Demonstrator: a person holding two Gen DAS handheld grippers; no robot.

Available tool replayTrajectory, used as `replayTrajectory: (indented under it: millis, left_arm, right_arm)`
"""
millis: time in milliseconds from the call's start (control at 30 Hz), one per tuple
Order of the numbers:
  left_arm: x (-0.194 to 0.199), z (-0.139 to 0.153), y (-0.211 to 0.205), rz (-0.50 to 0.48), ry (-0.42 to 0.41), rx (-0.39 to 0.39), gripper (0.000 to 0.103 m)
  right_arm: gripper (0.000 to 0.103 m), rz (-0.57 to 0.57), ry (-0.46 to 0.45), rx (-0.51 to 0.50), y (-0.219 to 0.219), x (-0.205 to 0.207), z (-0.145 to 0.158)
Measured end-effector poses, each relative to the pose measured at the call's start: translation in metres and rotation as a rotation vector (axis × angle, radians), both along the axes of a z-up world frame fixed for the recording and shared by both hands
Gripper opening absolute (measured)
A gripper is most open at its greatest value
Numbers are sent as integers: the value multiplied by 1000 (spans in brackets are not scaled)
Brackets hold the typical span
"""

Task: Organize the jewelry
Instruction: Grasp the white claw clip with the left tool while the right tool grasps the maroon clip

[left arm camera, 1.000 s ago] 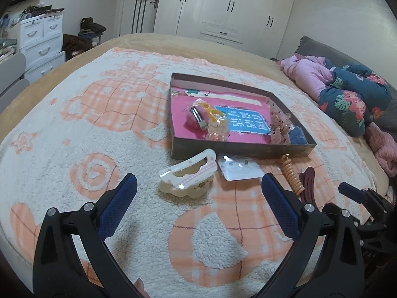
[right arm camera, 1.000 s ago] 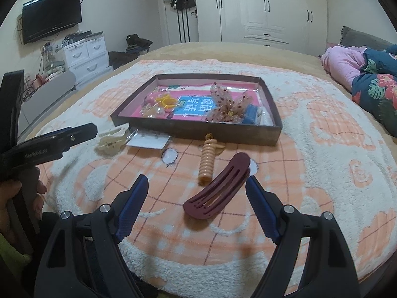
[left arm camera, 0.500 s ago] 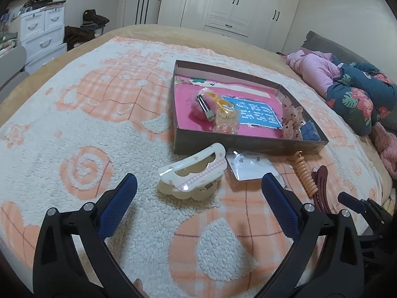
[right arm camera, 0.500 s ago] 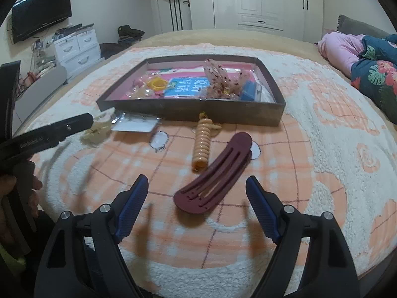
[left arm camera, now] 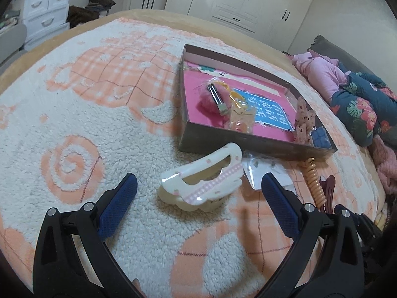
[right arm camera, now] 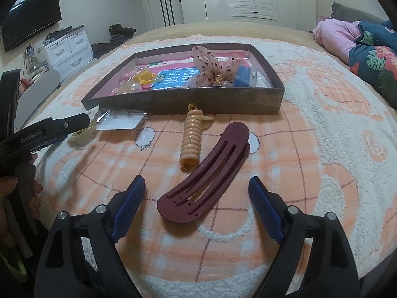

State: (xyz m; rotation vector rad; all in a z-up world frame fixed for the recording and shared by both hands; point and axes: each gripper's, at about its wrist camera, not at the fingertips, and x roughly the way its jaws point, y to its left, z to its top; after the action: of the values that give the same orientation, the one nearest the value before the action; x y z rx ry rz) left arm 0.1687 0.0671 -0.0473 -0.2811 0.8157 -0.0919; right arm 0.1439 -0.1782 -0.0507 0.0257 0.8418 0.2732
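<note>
Lying on the bed blanket (left arm camera: 74, 114) before the box (left arm camera: 248, 141): white clip (left arm camera: 201, 181) between the open left tongs (left arm camera: 198, 193); maroon clip (right arm camera: 206, 181) between the open right tongs (right arm camera: 196, 193), touching neither.

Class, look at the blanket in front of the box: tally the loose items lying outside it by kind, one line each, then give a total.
Hair clips: 2, the white claw clip and the maroon flat clip
Spiral hair ties: 1, the peach coil
Clear packets: 1, the flat plastic packet
Total: 4 items outside the box
</note>
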Motion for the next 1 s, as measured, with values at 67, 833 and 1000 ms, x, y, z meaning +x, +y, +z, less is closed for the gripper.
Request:
replayTrajectory:
  millis: [67,833,1000]
  left_arm:
    - [3,-2,-1,-3,6,0,91]
    - [6,-3,0,-13,10,-12,59]
    - [3,0,2,-19,-5,-25,57]
  right_arm:
    - [84,-5,-1,2,0,3,-2]
    - [47,-12,-29,-26,-20,11,-8]
    - [37,-17,-32,-24,-27,9,-7]
